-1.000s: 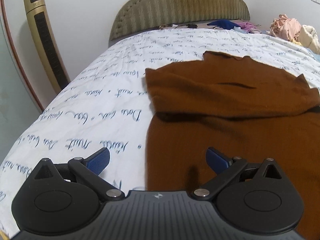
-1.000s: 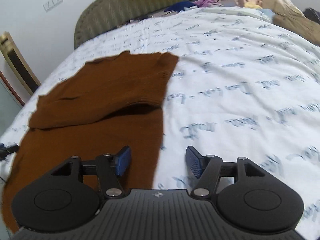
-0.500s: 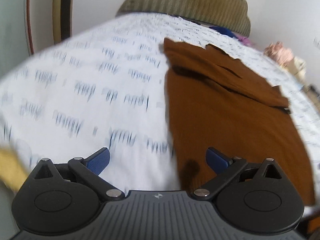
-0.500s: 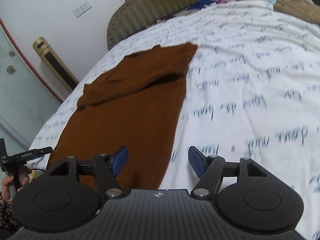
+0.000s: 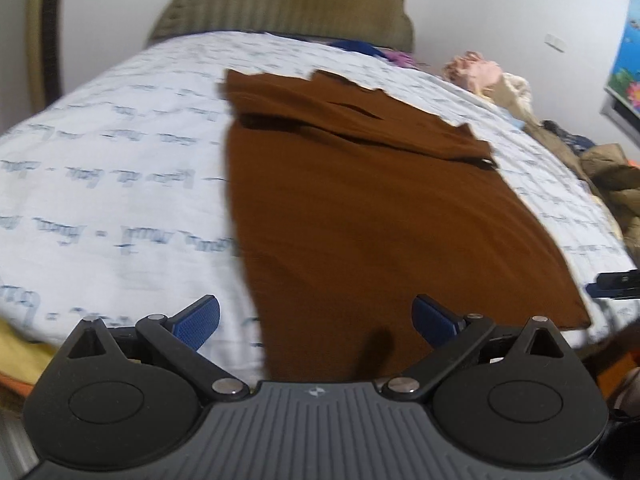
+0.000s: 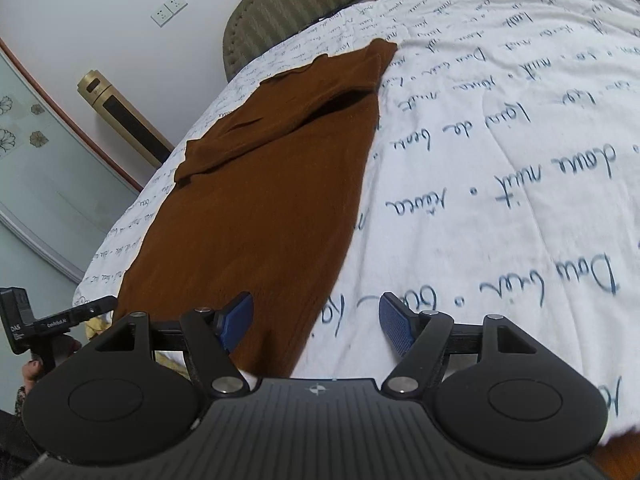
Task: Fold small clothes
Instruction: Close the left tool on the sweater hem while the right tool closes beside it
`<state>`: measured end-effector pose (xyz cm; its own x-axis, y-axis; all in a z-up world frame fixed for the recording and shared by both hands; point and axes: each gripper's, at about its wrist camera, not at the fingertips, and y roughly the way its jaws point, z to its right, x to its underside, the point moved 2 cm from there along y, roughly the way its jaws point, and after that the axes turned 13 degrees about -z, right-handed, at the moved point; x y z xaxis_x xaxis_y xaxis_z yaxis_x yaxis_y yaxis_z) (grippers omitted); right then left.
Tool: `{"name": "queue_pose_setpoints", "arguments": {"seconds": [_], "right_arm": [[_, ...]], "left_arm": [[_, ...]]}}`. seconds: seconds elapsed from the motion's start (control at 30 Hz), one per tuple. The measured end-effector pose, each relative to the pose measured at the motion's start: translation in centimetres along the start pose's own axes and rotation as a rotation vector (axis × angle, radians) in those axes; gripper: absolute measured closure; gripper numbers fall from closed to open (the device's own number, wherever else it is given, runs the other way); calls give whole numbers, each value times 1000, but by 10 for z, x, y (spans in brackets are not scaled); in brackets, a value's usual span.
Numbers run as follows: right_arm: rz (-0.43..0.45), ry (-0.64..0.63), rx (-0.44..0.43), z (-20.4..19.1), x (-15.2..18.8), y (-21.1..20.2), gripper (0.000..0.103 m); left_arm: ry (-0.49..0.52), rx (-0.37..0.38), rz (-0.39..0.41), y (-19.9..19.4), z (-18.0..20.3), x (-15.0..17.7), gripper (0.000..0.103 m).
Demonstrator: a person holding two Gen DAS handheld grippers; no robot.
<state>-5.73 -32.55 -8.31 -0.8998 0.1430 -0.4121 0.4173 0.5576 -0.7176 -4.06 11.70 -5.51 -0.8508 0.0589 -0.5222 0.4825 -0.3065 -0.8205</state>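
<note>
The garment [image 5: 360, 208] is a plain rust brown all over. The bedsheet [image 6: 500, 152] under it is white, printed with rows of blue cursive script. The headboard [image 5: 288, 0] at the far end is olive green with vertical ribbing. Both grippers have black bodies, and their fingers [image 6: 394, 330] carry blue textured pads. The tower fan [image 6: 120, 116] by the wall is gold with a dark front panel.

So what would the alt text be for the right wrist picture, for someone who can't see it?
A brown garment lies flat on a bed's white sheet printed with blue handwriting, its far end folded over. In the foreground the open right gripper hovers over the garment's near right edge, holding nothing. A padded headboard and a gold tower fan stand behind.
</note>
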Motion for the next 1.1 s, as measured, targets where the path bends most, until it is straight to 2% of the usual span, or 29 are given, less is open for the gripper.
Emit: {"name": "queue_pose_setpoints", "arguments": {"seconds": [0.17, 0.27, 0.4, 0.63, 0.67, 0.7, 0.77, 0.87, 0.93, 1.03, 1.1], "right_arm": [[1, 3, -1, 0, 1, 1, 33], [-4, -11, -3, -4, -1, 4, 32], [-12, -14, -15, -4, -2, 9, 32], [-23, 39, -85, 8, 2, 6, 32], [-23, 48, -97, 9, 2, 6, 32], [-21, 59, -107, 10, 2, 6, 32], [-16, 72, -122, 11, 2, 6, 32], [-26, 80, -154, 10, 3, 7, 32], [-35, 78, -169, 8, 3, 11, 32], [-60, 94, -253, 6, 3, 21, 33], [-83, 112, -292, 3, 2, 33, 46]], "left_arm": [[-24, 84, -27, 11, 6, -4, 1], [-44, 74, -32, 15, 4, -3, 3], [-62, 59, -39, 13, -2, -2, 15], [-93, 84, -56, 14, -7, -6, 17], [-93, 83, -56, 16, -6, -8, 21], [-89, 81, -56, 16, -5, -9, 32], [-90, 80, -62, 18, -4, -11, 43], [-122, 92, -64, 19, -9, -11, 49], [-155, 108, -62, 17, -14, -11, 57], [-189, 127, -62, 18, -21, -10, 62], [-203, 129, -62, 19, -23, -10, 68]]}}
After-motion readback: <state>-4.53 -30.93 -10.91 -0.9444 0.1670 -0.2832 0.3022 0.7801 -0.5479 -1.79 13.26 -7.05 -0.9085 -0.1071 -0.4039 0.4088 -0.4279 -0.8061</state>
